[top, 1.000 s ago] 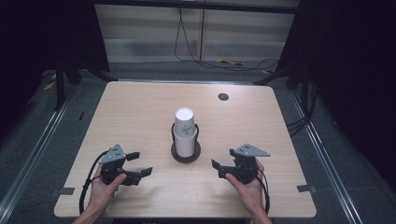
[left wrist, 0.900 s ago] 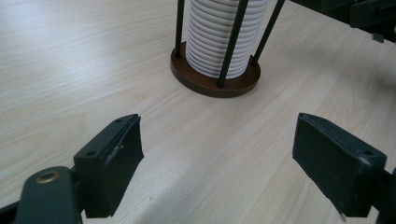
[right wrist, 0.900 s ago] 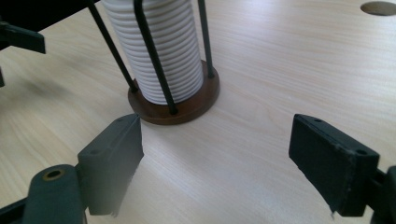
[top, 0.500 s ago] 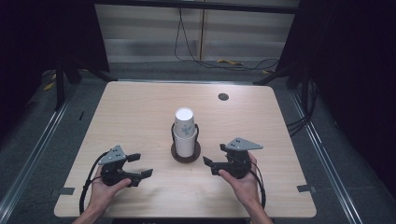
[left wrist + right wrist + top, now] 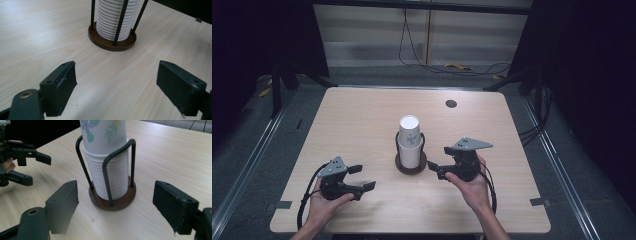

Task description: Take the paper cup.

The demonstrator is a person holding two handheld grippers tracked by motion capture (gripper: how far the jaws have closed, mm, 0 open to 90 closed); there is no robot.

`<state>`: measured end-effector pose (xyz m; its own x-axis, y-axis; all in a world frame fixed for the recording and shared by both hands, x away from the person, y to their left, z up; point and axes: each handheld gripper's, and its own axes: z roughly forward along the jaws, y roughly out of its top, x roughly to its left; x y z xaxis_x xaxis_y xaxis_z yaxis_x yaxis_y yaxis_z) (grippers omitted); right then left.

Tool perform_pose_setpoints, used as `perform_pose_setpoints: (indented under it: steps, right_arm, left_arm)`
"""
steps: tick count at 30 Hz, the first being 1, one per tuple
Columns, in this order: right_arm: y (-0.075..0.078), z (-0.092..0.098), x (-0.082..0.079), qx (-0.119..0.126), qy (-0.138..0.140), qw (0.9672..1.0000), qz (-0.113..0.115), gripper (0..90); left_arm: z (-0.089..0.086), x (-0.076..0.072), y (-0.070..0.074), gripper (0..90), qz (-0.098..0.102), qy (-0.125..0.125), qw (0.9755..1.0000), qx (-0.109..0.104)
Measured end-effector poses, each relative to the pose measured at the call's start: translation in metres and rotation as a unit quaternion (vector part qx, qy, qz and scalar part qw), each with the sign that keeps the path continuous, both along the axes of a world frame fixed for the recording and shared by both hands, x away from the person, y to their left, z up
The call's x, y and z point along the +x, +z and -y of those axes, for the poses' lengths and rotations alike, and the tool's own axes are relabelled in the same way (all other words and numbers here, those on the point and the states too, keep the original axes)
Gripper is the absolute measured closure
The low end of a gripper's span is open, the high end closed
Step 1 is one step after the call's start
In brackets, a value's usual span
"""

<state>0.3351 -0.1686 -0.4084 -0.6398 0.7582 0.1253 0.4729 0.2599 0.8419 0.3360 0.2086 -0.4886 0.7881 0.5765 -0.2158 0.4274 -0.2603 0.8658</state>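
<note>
Left gripper (image 5: 360, 178) low over the table (image 5: 362, 120) at front left, jaws wide apart, nothing between them. Cup stack (image 5: 410, 142) upright in a wire holder (image 5: 411, 161) at table centre, between the two grippers. Right gripper (image 5: 438, 161) just right of the holder, not touching; jaws apart, have just been closing, nothing between them.

Gripper (image 5: 116, 87) open, cup stack (image 5: 116, 18) ahead.
</note>
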Motion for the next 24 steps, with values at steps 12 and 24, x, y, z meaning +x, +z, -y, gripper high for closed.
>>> perform_pose_setpoints:
  steps: [12, 24]
  right_arm:
    - [0.017, -0.021, 0.014, 0.004, 0.012, 0.9997, 0.019, 19.5]
    - [0.028, -0.029, 0.040, 0.006, 0.041, 0.9991, -0.009, 24.0]
  left_arm:
    - [-0.002, 0.000, -0.001, 16.7, -0.006, 0.000, 0.9999, 0.008]
    - [-0.002, 0.000, -0.002, 16.9, -0.012, 0.001, 0.9999, 0.007]
